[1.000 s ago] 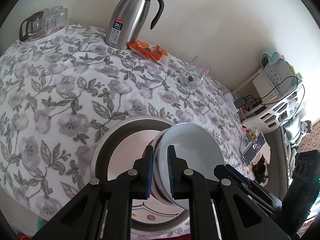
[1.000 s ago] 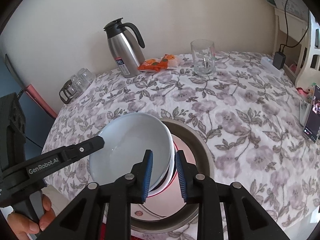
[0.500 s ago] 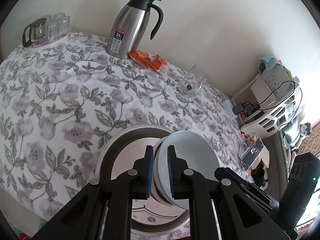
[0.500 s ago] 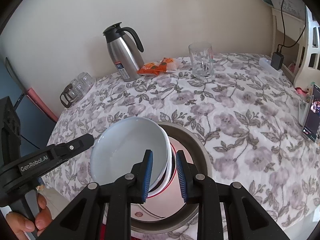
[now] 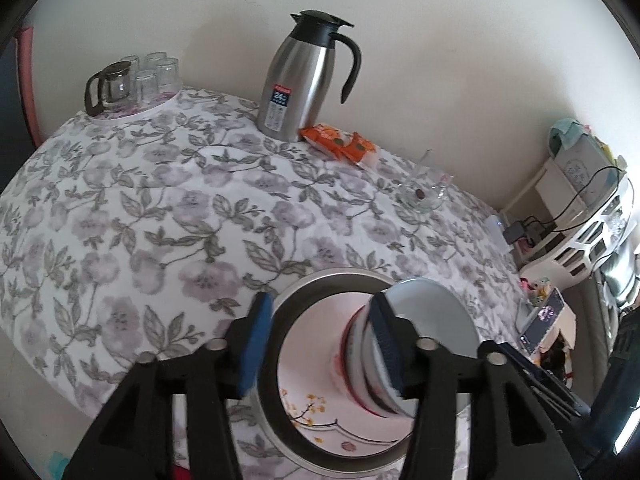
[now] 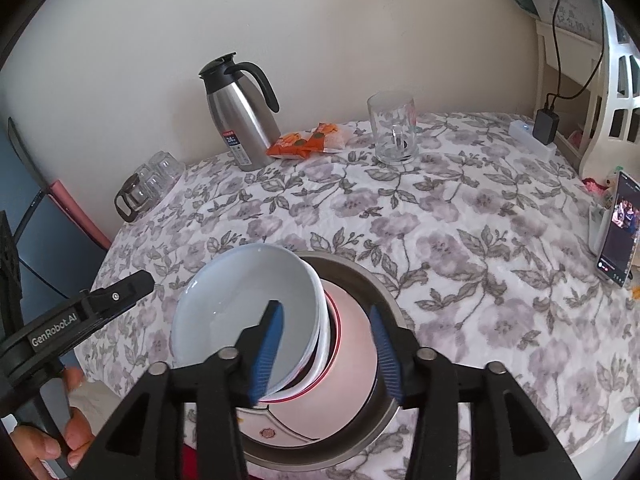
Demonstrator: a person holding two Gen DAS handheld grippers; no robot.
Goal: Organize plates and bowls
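A stack of nested bowls, pale blue-grey one (image 6: 248, 308) on top with red-rimmed ones under it, stands on a white plate (image 6: 352, 360) with a floral print inside a round metal tray (image 6: 384, 296). In the left wrist view the bowl stack (image 5: 424, 320) stands at the tray's (image 5: 320, 280) right side. My left gripper (image 5: 318, 346) is open, straddling the stack's left rim. My right gripper (image 6: 326, 350) is open, its left finger over the bowl's inside and its right finger outside. Neither pad visibly grips the bowls.
On the floral tablecloth (image 6: 460, 220) stand a steel thermos jug (image 6: 240, 120), an orange snack packet (image 6: 308, 142), a glass mug (image 6: 394, 128) and a tray of glasses with a small pot (image 6: 146, 188). A phone (image 6: 620, 228) leans at the right edge.
Both grippers were shut on the rim of the bowl stack; now both have opened. The bowls have settled onto the plate in the tray.
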